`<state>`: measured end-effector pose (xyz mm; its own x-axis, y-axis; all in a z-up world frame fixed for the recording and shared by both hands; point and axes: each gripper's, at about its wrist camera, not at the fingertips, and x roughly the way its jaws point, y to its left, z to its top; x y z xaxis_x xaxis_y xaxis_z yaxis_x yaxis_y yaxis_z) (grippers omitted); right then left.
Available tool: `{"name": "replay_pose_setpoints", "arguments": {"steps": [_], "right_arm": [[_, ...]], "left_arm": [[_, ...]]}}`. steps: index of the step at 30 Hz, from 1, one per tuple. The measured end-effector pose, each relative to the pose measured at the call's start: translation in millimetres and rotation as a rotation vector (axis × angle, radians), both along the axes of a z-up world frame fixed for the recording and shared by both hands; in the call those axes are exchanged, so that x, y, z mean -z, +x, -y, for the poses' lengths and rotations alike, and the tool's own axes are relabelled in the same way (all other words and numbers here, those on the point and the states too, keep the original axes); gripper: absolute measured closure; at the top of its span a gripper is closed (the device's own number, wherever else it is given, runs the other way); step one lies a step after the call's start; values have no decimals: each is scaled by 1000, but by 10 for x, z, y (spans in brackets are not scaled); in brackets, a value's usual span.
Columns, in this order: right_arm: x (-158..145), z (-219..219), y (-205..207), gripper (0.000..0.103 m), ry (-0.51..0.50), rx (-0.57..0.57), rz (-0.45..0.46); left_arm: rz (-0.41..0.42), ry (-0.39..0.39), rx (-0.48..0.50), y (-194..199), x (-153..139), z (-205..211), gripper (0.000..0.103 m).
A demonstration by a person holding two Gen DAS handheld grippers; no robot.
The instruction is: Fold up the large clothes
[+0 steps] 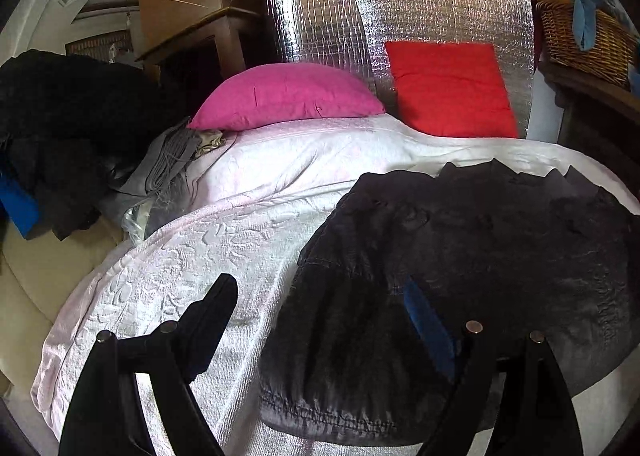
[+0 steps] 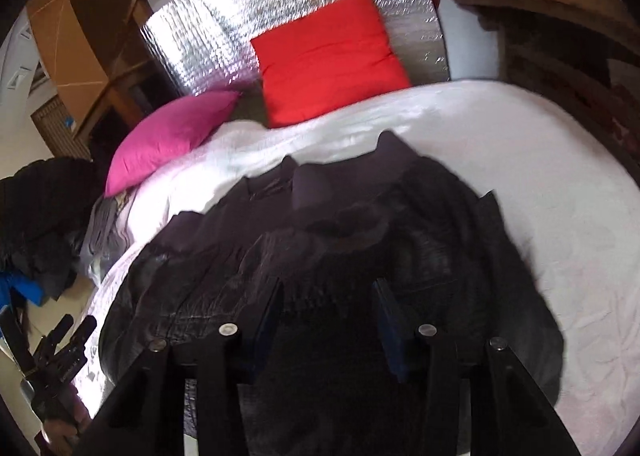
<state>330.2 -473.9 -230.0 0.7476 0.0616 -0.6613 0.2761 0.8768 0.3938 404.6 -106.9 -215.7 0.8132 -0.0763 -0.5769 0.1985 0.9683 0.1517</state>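
Note:
A large dark grey garment (image 1: 460, 256) lies spread and rumpled on the white bedspread (image 1: 192, 276). My left gripper (image 1: 320, 292) is open above the garment's left edge and hem; one finger is over the bedspread, the other over the cloth. In the right wrist view the garment (image 2: 340, 240) fills the middle of the bed (image 2: 540, 176). My right gripper (image 2: 328, 292) is open, low over the near part of the garment, holding nothing. The left gripper also shows at the lower left of the right wrist view (image 2: 74, 326).
A pink pillow (image 1: 288, 94) and a red cushion (image 1: 450, 88) lean at the head of the bed against a silver foil panel (image 1: 400, 12). A pile of dark clothes (image 1: 60, 128) sits to the left. A wicker basket (image 1: 584, 40) stands on a shelf at the right.

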Motion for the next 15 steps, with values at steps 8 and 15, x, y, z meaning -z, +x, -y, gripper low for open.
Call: {"name": "replay_pose_setpoints", "arguments": {"steps": [8,15], "right_arm": [[310,59,195,52,83,-26,-92],[374,111,268,51,77,-44,-70]], "left_arm": [[-53,58,-4,146,174,117,18],[-257,72,3,371,521,189,16]]}}
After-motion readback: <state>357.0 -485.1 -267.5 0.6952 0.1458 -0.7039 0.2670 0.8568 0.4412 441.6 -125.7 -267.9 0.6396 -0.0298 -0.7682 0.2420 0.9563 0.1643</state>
